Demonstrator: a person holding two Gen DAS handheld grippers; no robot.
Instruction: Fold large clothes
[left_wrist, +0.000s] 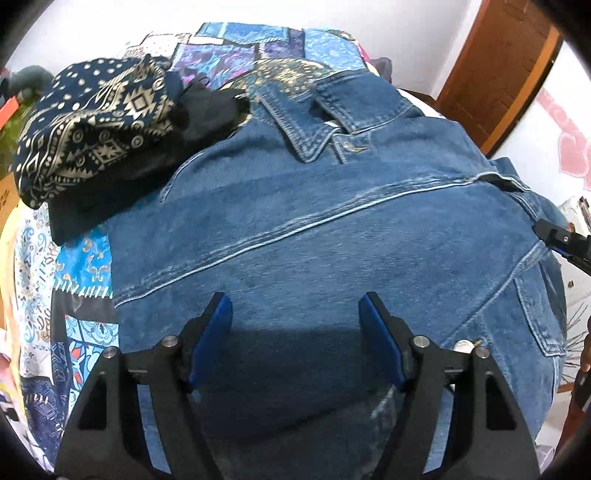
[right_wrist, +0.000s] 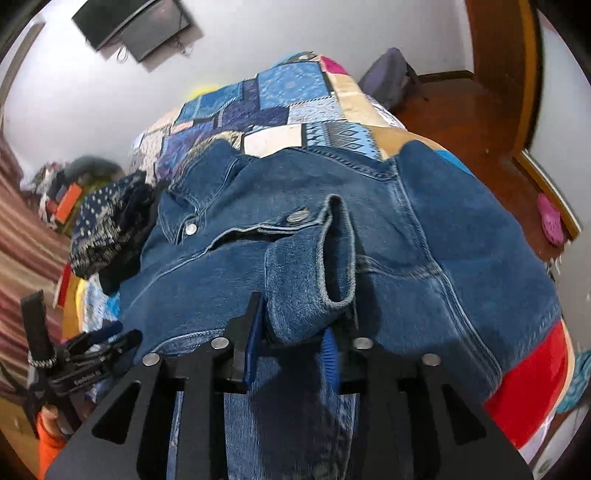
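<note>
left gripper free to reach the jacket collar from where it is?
Probably yes. The left gripper is open above the denim jacket, with only flat denim between it and the collar. The patterned cloth lies off to the side, and the right gripper grips the sleeve cuff.

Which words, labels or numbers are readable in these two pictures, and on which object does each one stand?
No text can be read with certainty.
Left gripper: small white print on its black body, too blurred to read.
Denim jacket: metal snap buttons show no legible marking.
Patchwork bedspread: patterns only, no words.
</note>
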